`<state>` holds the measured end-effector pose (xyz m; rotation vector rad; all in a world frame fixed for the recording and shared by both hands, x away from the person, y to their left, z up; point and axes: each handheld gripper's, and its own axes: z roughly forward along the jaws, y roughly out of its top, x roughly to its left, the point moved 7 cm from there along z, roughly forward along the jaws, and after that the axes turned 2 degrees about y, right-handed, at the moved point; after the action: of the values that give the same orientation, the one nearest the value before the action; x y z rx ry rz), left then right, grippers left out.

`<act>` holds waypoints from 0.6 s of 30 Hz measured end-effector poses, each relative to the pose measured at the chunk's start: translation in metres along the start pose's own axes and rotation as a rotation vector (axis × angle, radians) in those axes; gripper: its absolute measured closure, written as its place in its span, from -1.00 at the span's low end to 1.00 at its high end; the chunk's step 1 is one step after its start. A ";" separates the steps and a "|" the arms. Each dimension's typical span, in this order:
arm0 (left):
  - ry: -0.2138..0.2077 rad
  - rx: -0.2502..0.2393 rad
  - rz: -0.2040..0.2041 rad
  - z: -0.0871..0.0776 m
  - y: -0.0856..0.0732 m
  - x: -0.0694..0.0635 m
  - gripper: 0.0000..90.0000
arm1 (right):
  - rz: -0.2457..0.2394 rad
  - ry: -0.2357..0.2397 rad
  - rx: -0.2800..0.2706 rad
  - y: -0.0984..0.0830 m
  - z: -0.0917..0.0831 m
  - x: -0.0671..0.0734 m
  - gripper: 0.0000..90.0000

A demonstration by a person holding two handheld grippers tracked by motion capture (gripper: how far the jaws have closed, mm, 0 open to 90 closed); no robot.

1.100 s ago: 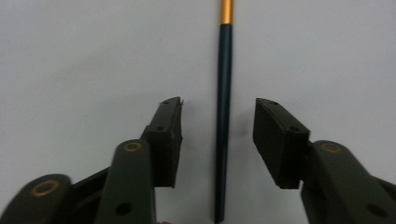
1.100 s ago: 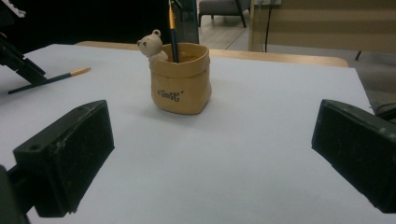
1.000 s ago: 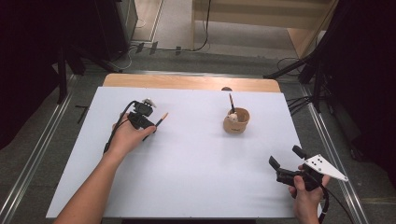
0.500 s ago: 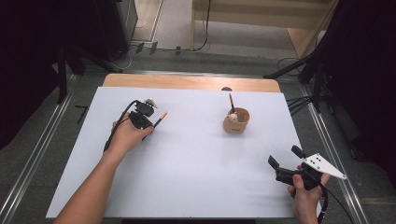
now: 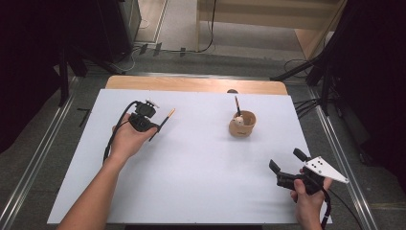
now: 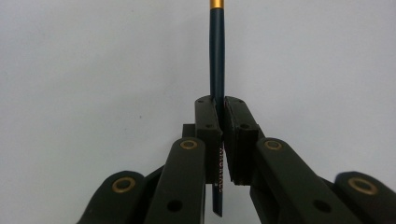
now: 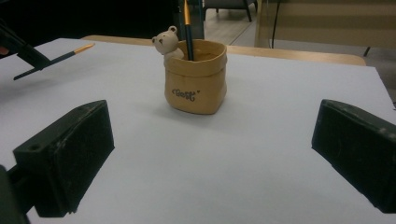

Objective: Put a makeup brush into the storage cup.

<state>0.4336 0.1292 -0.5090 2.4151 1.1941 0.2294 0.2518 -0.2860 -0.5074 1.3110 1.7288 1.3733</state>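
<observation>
My right gripper [image 5: 287, 170] waits near me, jaws wide and empty. Farther off, my left gripper [image 5: 152, 123] clamps a dark pencil [image 6: 216, 60], long axis pointing toward the bear pencil cup [image 5: 242, 124] at its right. Nothing has moved since earlier.

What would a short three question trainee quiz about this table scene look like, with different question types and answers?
1. True or false: the left tongs are shut on a pencil.
2. What figure sits on the rim of the tan pen holder?
3. The right tongs are: A open, B shut on a pencil, C shut on the holder.

Key: 1 true. 2 a small bear. 3 A.
</observation>
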 end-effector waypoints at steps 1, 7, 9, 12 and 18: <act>-0.004 -0.012 -0.002 -0.002 0.000 -0.001 0.92 | 0.000 0.000 0.003 0.001 0.001 0.001 -1.00; -0.036 -0.088 -0.006 -0.014 -0.004 -0.011 0.92 | -0.007 0.017 -0.001 0.007 0.008 0.010 -1.00; -0.042 -0.111 -0.002 -0.017 -0.005 -0.015 0.92 | -0.012 0.022 -0.004 0.010 0.010 0.014 -1.00; -0.084 -0.142 -0.010 -0.023 -0.008 -0.022 0.92 | -0.026 0.026 -0.001 0.013 0.015 0.019 -1.00; -0.116 -0.230 -0.016 -0.033 -0.012 -0.033 0.92 | -0.062 0.025 -0.003 0.021 0.021 0.030 -1.00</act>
<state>0.3940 0.1202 -0.4831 2.1886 1.0731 0.2068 0.2666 -0.2506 -0.4898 1.2325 1.7684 1.3625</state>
